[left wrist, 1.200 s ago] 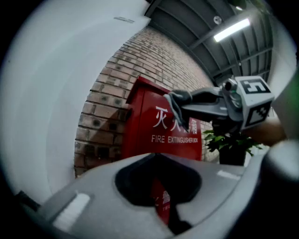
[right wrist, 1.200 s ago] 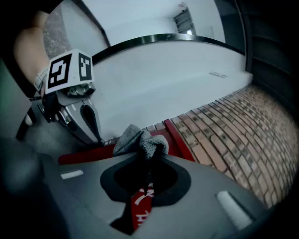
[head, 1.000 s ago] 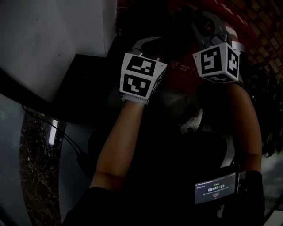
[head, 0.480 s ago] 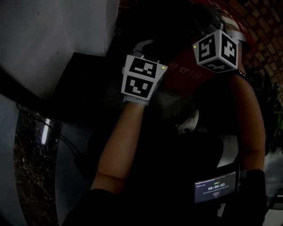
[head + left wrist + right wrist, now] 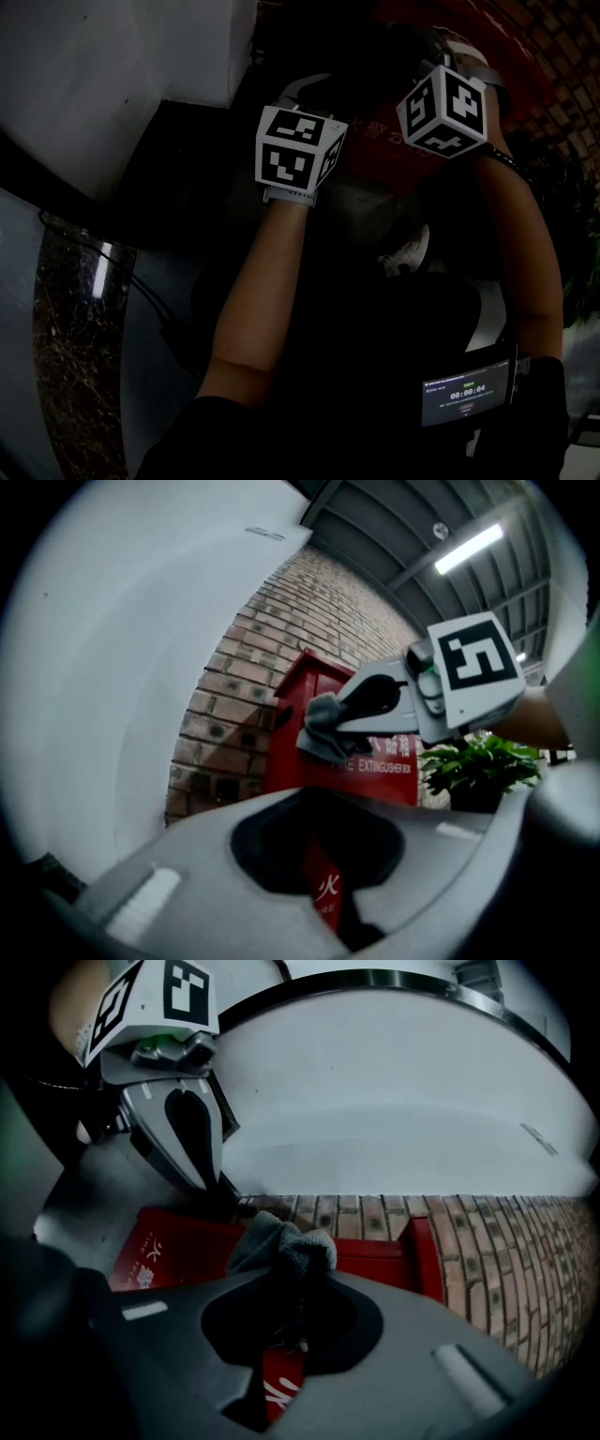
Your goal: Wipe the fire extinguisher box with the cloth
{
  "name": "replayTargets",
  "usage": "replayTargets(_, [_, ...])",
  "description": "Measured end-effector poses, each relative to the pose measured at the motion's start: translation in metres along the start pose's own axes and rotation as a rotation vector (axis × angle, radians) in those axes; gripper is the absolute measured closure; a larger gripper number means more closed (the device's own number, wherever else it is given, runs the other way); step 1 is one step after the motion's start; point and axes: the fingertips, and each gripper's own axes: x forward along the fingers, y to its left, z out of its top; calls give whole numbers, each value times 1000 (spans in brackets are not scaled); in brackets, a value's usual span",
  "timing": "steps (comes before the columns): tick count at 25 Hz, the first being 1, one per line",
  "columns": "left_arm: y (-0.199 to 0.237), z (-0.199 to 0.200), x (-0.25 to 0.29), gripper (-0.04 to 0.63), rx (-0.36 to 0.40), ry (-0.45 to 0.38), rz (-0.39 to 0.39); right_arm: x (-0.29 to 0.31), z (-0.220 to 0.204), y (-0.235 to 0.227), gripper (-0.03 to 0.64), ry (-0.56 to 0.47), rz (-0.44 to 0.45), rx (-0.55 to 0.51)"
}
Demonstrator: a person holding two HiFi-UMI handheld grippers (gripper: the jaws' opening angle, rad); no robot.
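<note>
At the left of the head view, the left gripper [image 5: 314, 797] is hovering almost where it was a second ago, just short of the fire extinguisher box [image 5: 394, 782]. Its jaws are closed with nothing between them, and only the red of the box is showing through the gap behind the tips.

The box is standing at the centre of the left gripper view, against the brick wall [image 5: 225, 726], with a potted plant [image 5: 473, 766] at its right.

Further right, the right gripper [image 5: 289, 1274] is the one that is moving. Over the last second its marker cube has been climbing toward the top of the head view, drifting slightly left and turning. Its jaws are pinching a bunched grey cloth [image 5: 281, 1239], which now sits in front of the box's upper edge. Whether it is already touching the red surface cannot be told.

This probably means the cloth is only now being brought to the box, so the wiping is just starting or about to start.
</note>
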Motion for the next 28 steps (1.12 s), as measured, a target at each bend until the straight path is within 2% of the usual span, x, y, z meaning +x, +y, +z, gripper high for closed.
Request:
replayTargets(6, [20, -33, 1, 592, -19, 80, 37, 18, 10, 53, 583, 2, 105, 0])
replayTargets(17, [26, -89, 12, 592, -32, 170, 39, 43, 18, 136, 583, 1, 282, 34])
replayTargets(22, [32, -120, 20, 592, 12, 216, 62, 53, 19, 172, 583, -1, 337, 65])
replayTargets(28, [37, -157, 27, 592, 7, 282, 54, 65, 25, 210, 583, -16, 378, 115])
